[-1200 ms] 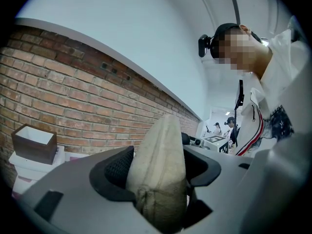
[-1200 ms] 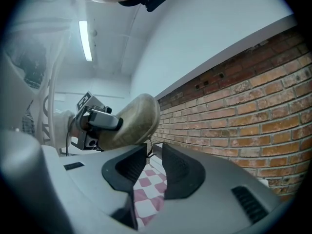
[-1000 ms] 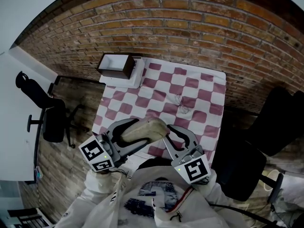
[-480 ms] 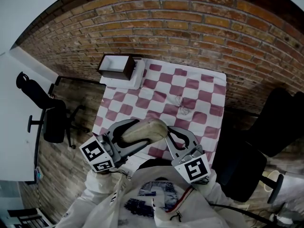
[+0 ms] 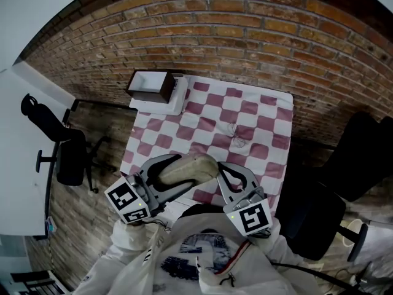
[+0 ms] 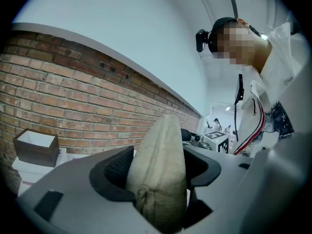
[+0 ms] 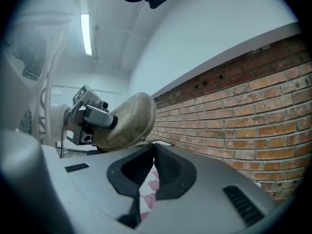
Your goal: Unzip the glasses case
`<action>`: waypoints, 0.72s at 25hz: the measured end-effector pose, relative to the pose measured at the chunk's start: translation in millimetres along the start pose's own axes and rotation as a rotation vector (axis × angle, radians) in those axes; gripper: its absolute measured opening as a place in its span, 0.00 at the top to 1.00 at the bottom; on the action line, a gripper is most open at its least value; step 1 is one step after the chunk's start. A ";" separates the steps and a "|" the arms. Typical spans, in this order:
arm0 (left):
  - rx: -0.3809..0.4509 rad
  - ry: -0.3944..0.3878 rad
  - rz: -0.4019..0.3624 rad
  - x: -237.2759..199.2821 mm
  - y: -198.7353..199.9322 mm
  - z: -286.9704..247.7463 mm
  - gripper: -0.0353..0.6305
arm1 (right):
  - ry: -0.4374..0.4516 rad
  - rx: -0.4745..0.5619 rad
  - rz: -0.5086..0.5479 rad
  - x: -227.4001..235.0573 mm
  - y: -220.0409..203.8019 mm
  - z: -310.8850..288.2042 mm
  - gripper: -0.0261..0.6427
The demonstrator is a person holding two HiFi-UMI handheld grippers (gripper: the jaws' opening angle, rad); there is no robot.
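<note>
My left claw (image 5: 183,172) clenches the glasses case (image 6: 158,174) above the checkered tabletop's (image 5: 270,112) near edge. My right claw (image 7: 153,159) is pinched closed at the case's end. The case looks zipped, so I judge the whole pull remains.

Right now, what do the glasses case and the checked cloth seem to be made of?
The glasses case looks like coarse beige fabric, perhaps canvas, with a matte finish: a woven grain and a stitched seam show. The cloth looks like a thin soft textile, checked dark red and white: small wrinkles show in it. The exact fibre cannot be told.
</note>
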State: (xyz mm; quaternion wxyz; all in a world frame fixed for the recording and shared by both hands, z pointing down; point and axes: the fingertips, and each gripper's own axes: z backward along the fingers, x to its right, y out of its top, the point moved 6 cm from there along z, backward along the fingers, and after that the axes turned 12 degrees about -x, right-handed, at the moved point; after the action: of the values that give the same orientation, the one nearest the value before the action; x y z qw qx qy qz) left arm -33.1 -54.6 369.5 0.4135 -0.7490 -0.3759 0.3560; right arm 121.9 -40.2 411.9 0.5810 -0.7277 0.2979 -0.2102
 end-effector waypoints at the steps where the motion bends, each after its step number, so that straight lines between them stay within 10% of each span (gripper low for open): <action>1: -0.003 0.006 -0.007 0.2 -0.5 0.6 0.49 | -0.008 -0.016 0.016 -0.5 -0.5 -0.3 0.94; 18: -0.083 0.001 -0.102 -18.0 -20.2 30.5 0.51 | -0.228 -0.149 0.132 -32.8 13.6 -26.8 0.94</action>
State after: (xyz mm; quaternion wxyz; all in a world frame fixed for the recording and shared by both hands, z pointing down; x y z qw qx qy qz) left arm -72.6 -51.7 379.1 0.3999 -0.7456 -0.4278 0.3179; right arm 77.7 -39.3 406.3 0.5678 -0.7669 0.2920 -0.0650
